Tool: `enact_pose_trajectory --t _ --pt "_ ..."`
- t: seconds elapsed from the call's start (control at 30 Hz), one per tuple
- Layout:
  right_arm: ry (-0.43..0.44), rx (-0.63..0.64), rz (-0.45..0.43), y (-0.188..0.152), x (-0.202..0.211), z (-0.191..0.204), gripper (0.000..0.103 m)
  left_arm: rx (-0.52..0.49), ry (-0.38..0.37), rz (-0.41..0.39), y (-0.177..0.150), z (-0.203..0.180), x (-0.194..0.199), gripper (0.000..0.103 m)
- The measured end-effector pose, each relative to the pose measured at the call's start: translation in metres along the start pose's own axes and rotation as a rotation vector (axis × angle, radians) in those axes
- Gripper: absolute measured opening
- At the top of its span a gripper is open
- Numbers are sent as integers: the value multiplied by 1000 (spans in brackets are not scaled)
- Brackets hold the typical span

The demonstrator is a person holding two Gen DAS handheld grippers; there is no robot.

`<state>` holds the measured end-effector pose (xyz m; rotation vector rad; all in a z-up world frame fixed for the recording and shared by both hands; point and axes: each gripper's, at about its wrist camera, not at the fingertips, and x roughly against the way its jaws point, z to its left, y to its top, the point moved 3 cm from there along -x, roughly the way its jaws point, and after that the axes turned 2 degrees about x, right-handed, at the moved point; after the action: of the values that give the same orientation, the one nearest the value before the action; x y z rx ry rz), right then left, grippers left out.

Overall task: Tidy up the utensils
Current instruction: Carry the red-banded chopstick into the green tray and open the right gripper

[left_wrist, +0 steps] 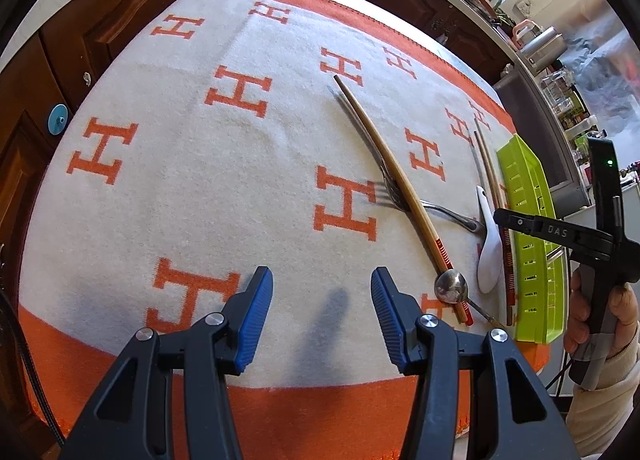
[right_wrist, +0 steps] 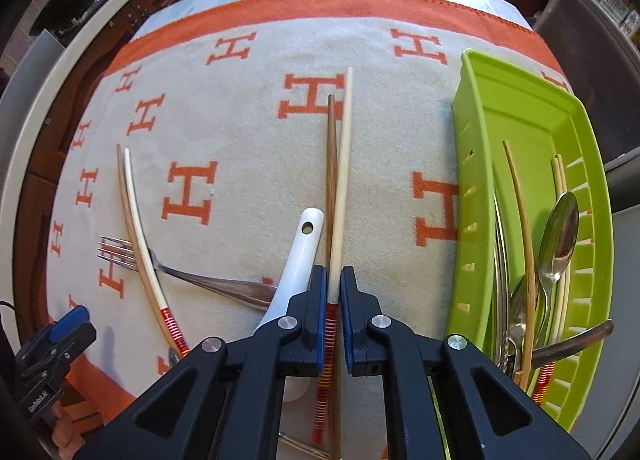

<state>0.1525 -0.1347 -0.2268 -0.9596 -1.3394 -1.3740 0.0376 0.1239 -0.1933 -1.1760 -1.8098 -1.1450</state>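
right hand-held gripper (right_wrist: 333,292) is pinching the pale chopstick (right_wrist: 343,180) near its red-striped end, stick lying on the tabletop (right_wrist: 248,132) pointing at the far edge, beside the green tray (right_wrist: 516,108); left hand-held gripper (left_wrist: 322,300) spread, empty.

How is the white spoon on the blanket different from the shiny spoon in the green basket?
The white spoon is pale and dull, with a hole in its handle end; the shiny spoon is mirror-bright metal with a thin handle. The white spoon lies on the blanket, partly under the right claw; the shiny one rests among other utensils inside the green basket. Both are spoons.
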Motion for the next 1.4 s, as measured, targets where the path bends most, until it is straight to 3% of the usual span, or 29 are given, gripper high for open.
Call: enact_pose_trajectory --t 0.43,0.83,1.07,1.23,1.4 --pt "138 -108 -131 -34 80 -45 6 -69 25 -4 -1 -23 3 49" --pt "202 -153 -230 -70 139 -81 6 -157 51 -23 4 -63 10 50" --pt "166 -183 -262 -69 145 -107 6 -207 63 -33 4 -89 12 57" --pt "93 -198 -272 -68 146 -133 6 -215 68 -26 6 -100 7 62" --pt "66 -216 -258 -66 137 -155 6 -212 78 -1 6 -105 -4 63"
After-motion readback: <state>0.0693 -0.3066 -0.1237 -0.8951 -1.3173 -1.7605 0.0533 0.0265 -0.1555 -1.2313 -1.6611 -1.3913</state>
